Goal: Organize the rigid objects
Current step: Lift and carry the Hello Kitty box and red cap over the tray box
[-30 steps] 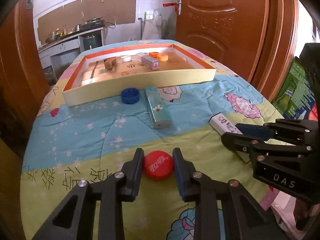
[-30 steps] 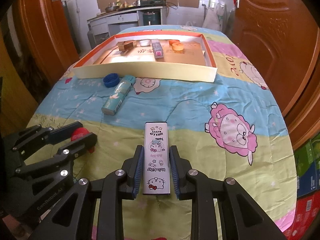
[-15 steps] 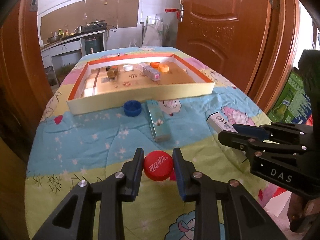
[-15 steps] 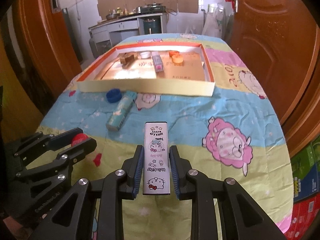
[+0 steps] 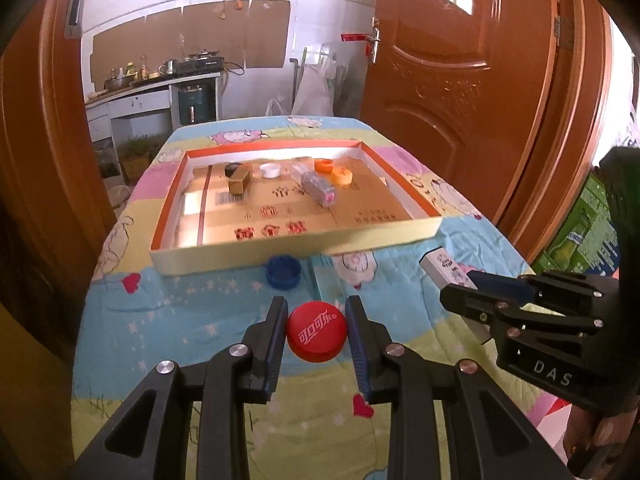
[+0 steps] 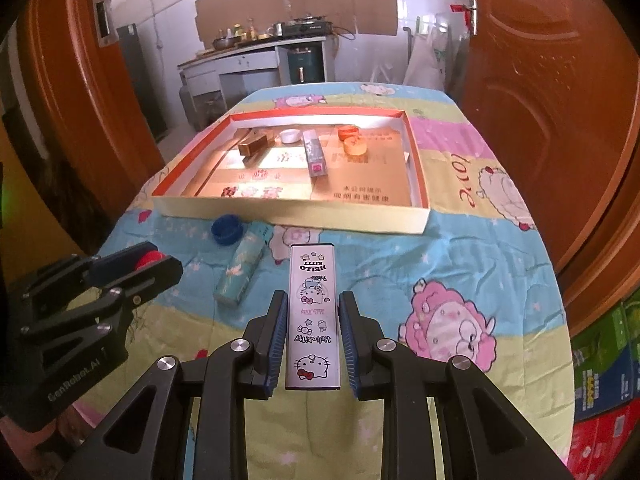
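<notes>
Jaws of the left gripper (image 5: 316,334) are closed about a third of the way, their ribbed blue pads pressing both sides of a round red plastic bottle cap (image 5: 316,331) with white script on its smooth top; the cap is held above the quilt. Jaws of the right gripper (image 6: 313,334) stand nearly shut, clamped on the long edges of a slim, flat rectangular case (image 6: 312,312), white and glossy with cartoon cat prints, also lifted clear. Beneath both lies a soft quilted cover (image 6: 460,248) in blue, yellow and pink with cartoon sheep, spread over the surface. On it rest a ridged blue cap (image 6: 227,229) and, just beside it, a pale teal box (image 6: 241,269) lying on its side. Farther off sits a shallow cardboard tray (image 6: 288,210) with cream outer walls and an orange inner rim; inside are two orange caps (image 6: 352,140), a white cap (image 6: 290,135), a small brown box (image 6: 253,145) and a clear oblong case (image 6: 314,153).
</notes>
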`<state>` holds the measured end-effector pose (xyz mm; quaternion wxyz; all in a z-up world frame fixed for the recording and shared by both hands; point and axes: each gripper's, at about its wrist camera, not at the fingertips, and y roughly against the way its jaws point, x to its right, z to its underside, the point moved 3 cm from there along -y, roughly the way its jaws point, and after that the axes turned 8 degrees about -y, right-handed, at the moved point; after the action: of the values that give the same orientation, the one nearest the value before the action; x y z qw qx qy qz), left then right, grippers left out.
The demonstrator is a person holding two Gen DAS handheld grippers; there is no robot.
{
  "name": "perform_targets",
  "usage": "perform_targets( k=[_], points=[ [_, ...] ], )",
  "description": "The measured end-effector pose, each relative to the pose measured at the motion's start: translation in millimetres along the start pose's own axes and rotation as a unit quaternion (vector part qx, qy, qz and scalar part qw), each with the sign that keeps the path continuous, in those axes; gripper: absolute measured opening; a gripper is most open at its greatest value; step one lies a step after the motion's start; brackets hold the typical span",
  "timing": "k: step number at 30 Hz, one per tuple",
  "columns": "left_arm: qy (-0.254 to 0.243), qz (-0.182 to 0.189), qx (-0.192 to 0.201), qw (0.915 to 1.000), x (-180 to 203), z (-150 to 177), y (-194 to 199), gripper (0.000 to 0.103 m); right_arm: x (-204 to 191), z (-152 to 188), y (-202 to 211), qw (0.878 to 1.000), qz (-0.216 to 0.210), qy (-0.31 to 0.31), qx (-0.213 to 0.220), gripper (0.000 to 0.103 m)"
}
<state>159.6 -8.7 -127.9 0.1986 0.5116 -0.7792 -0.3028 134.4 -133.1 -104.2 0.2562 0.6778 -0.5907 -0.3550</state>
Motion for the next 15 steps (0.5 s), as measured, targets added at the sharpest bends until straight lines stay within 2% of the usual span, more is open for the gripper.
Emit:
perform_targets(
  k=[15],
  points=[
    [0.025, -0.011, 0.003, 0.9996, -25, -37, -20, 0.03, 3, -38, -14, 1.0, -0.008, -0.004, 0.009, 0.026]
  ],
)
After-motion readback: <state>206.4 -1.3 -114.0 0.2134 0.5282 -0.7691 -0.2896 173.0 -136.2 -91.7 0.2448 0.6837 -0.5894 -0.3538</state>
